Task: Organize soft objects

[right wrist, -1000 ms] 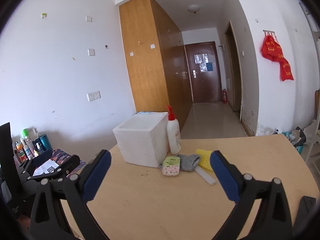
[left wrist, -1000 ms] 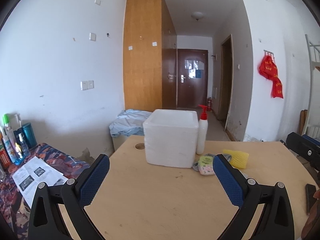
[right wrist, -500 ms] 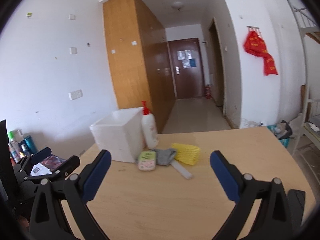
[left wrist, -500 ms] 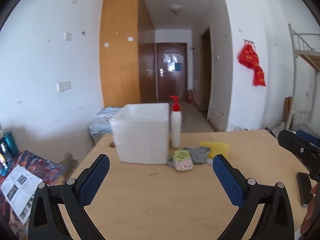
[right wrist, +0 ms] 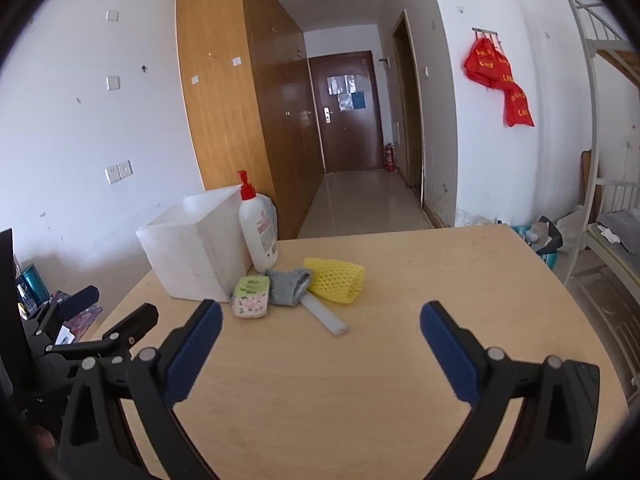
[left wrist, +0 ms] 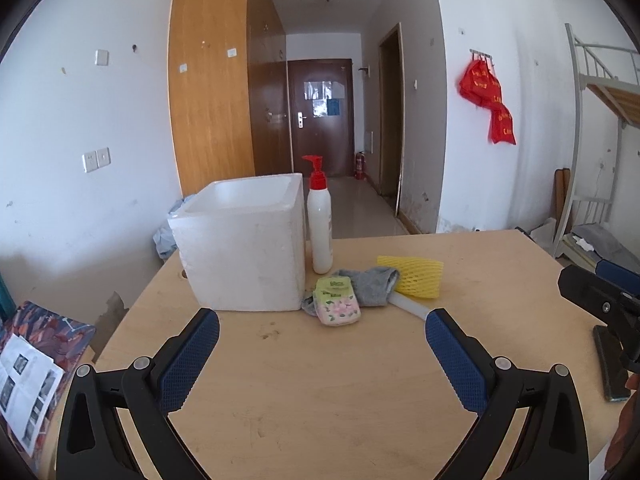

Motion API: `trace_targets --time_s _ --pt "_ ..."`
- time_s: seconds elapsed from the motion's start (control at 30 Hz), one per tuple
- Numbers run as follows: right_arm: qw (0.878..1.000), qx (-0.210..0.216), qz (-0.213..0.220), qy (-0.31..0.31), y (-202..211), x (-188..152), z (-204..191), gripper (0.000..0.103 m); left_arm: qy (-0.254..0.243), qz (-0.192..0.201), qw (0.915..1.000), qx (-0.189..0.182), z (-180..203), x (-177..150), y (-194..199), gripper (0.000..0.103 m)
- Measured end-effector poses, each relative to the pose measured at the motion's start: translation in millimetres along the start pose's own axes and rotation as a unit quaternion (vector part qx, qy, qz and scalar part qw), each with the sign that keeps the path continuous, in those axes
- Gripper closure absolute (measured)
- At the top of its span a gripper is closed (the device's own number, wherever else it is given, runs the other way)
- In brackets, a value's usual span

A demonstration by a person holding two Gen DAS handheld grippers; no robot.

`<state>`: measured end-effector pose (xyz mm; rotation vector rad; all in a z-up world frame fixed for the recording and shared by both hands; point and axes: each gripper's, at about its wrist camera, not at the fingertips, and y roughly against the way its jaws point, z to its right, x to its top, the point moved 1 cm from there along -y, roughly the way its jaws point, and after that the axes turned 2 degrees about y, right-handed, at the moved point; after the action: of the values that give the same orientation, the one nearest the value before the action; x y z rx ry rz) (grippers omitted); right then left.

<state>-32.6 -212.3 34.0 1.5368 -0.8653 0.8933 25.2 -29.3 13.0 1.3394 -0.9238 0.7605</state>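
Note:
On the wooden table (left wrist: pixel 320 380) stands a white foam box (left wrist: pixel 244 248), open at the top. Right of it lie a green and pink tissue pack (left wrist: pixel 336 301), a grey sock (left wrist: pixel 370 286), a yellow foam net sleeve (left wrist: pixel 412 275) and a white stick (left wrist: pixel 408 307). The same group shows in the right wrist view: box (right wrist: pixel 196 256), tissue pack (right wrist: pixel 251 296), sock (right wrist: pixel 288 286), net sleeve (right wrist: pixel 334 284). My left gripper (left wrist: pixel 322 354) is open and empty, short of the objects. My right gripper (right wrist: pixel 320 342) is open and empty, also short of them.
A white pump bottle with a red top (left wrist: pixel 319 226) stands beside the box. A dark phone (left wrist: pixel 610 364) lies at the table's right edge. A patterned cloth with a leaflet (left wrist: pixel 28 372) is at the left. A bunk bed frame (right wrist: pixel 600 160) stands at the right.
Both grippers have swung to the right and moved nearer, so the box and soft objects now sit more to the left and larger. Both stay open.

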Motion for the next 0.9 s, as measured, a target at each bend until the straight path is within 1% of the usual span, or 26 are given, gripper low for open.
trace_targets --time_s 0.1,0.43,0.6,0.73,0.9 --pt "1.000 -0.001 -0.011 0.004 -11.8 1.4 -0.7 0.002 0.002 -0.008 0.9999 -0.006 -1.2 -0.8 -9.8 0.000" --pt "0.999 -0.007 -0.044 0.015 -50.9 8.6 6.1 0.002 -0.009 -0.050 0.9987 -0.006 2.3 2.1 -55.1 0.000" --pt "0.998 -0.006 -0.065 0.017 -79.4 14.9 12.4 0.002 -0.004 -0.076 0.9967 -0.027 1.5 2.7 -84.0 0.000" --pt "0.996 -0.007 -0.084 0.029 -104.8 18.2 12.5 0.002 0.011 -0.093 0.9954 -0.024 -3.8 3.3 -107.4 0.000" --pt "0.994 -0.003 -0.107 0.032 -137.6 23.6 14.8 0.002 -0.003 -0.108 0.9940 -0.014 4.5 0.7 -132.5 0.000"
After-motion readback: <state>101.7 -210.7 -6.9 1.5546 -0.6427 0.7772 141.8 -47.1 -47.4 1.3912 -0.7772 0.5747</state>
